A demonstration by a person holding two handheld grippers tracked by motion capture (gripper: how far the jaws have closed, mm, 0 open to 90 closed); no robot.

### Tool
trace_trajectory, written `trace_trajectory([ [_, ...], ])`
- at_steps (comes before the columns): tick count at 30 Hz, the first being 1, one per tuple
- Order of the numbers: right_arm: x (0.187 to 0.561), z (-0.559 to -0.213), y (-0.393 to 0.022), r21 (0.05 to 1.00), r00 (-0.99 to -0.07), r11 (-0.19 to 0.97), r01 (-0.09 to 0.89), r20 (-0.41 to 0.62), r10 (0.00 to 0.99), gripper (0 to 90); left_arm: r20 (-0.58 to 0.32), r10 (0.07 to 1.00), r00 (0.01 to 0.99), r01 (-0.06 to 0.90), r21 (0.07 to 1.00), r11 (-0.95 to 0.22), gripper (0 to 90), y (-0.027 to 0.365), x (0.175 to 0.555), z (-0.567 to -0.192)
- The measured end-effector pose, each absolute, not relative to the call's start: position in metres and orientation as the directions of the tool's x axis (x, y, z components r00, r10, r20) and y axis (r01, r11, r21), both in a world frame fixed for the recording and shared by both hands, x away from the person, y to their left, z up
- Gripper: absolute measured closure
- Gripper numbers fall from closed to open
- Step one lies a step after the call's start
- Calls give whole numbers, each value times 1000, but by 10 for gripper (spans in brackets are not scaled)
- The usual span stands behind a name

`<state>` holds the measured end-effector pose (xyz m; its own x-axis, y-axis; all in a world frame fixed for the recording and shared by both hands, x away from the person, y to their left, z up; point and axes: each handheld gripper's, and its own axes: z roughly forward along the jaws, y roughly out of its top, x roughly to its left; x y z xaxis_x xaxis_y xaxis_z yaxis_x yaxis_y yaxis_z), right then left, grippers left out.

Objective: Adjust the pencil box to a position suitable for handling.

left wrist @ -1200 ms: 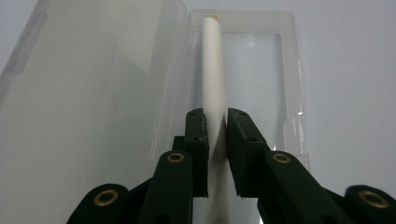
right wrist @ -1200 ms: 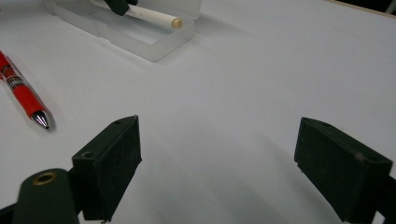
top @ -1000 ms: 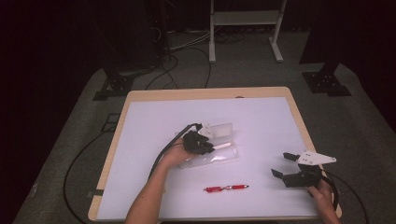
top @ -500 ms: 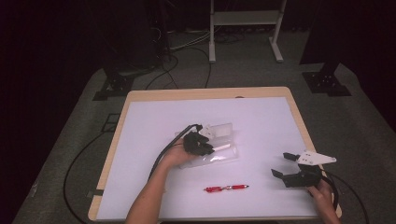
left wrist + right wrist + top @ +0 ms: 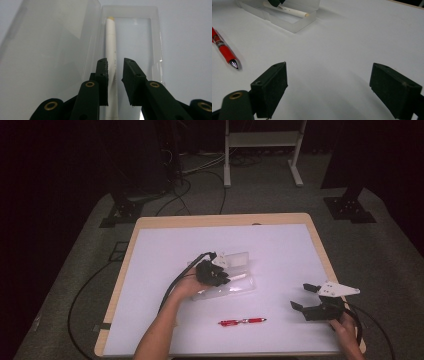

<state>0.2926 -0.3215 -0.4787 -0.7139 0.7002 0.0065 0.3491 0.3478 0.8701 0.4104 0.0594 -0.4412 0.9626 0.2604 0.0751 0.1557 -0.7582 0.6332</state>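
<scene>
Clear case (image 5: 227, 287) — on white table (image 5: 165, 250), dark room, grey carpet (image 5: 385, 245).

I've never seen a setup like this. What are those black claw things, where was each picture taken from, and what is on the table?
They are hand-held grippers: a person holds one in each hand, no robot arm. The high view looks down on the white table. The other two pictures come from cameras riding on each gripper, looking along its black jaws. The left gripper is over an open clear plastic case, jaws just opening, with a white pen lying in the case between them; the pads are apart from it. The right gripper rests open, holding nothing. A red pen lies loose on the table.
</scene>
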Motion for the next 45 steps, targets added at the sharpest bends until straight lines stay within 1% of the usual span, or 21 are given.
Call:
trace_trajectory([
  [4,292,-479,-321,870,-714,350,348,4,700,138,75,257,964,151,641,-753,733,60,408,-437],
  [8,293,-479,-321,869,-713,348,352,7,701,138,53,251,966,155,661,-734,705,63,403,-433],
  [12,293,-479,-321,868,-712,348,354,9,702,138,50,245,968,150,666,-730,678,64,398,-431],
  [14,293,-479,-321,868,-712,348,355,9,702,138,47,251,967,154,678,-719,637,65,393,-428],
  [16,293,-479,-321,868,-711,348,355,10,703,138,42,241,970,150,677,-721,637,66,390,-427],
  [18,293,-479,-321,868,-711,348,355,10,703,138,43,242,969,149,679,-719,610,66,388,-426],
  [21,293,-479,-321,868,-711,348,355,10,703,138,35,242,970,153,687,-711,600,68,384,-424],
  [22,293,-479,-321,868,-711,348,355,9,703,138,28,240,970,155,689,-708,575,67,382,-423],
  [45,293,-479,-322,868,-709,345,359,13,705,138,19,218,976,141,707,-693,400,63,354,-418],
])
